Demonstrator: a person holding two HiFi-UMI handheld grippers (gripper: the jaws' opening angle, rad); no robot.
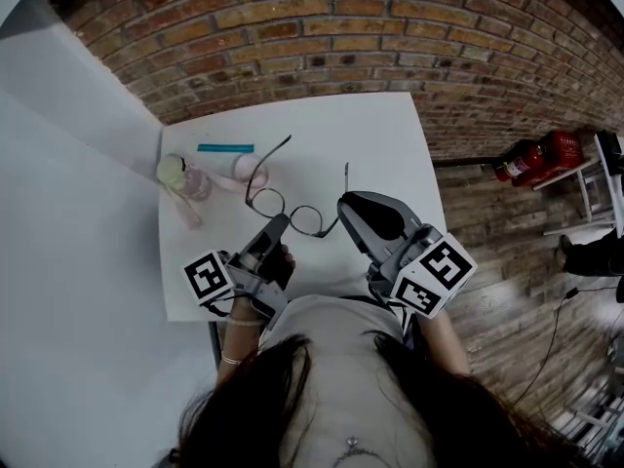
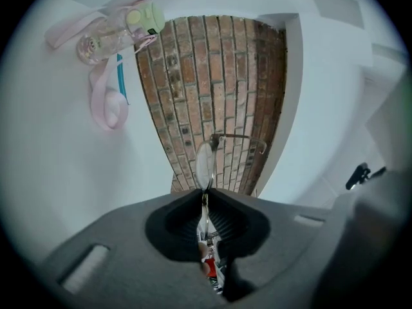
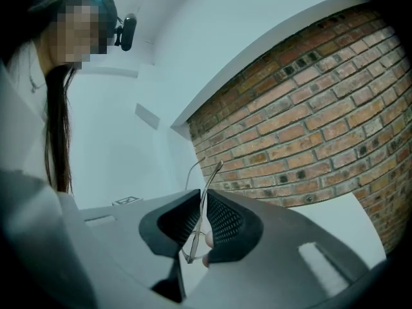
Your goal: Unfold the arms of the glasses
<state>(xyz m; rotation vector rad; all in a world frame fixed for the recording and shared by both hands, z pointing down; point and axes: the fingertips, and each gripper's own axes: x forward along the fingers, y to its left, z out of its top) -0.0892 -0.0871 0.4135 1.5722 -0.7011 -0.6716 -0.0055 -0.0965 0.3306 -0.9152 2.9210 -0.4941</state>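
Thin wire-rimmed glasses (image 1: 292, 213) hang above the white table (image 1: 390, 144), held between both grippers. My left gripper (image 1: 276, 226) is shut on the frame at the left lens, which shows edge-on in the left gripper view as the glasses (image 2: 207, 163) rising out of the closed left gripper (image 2: 205, 197). One arm (image 1: 276, 154) sticks out away from me, unfolded. My right gripper (image 1: 343, 211) is shut on the other arm (image 1: 346, 175) near its hinge. In the right gripper view that arm (image 3: 207, 188) runs up between the pads of the right gripper (image 3: 203, 201).
At the table's far left lie a clear pink bottle with a green cap (image 1: 181, 175), its pink strap (image 1: 249, 172) and a teal pen (image 1: 225, 148). A brick wall (image 1: 341, 27) backs the table. A red extinguisher (image 1: 531, 159) lies on the floor to the right.
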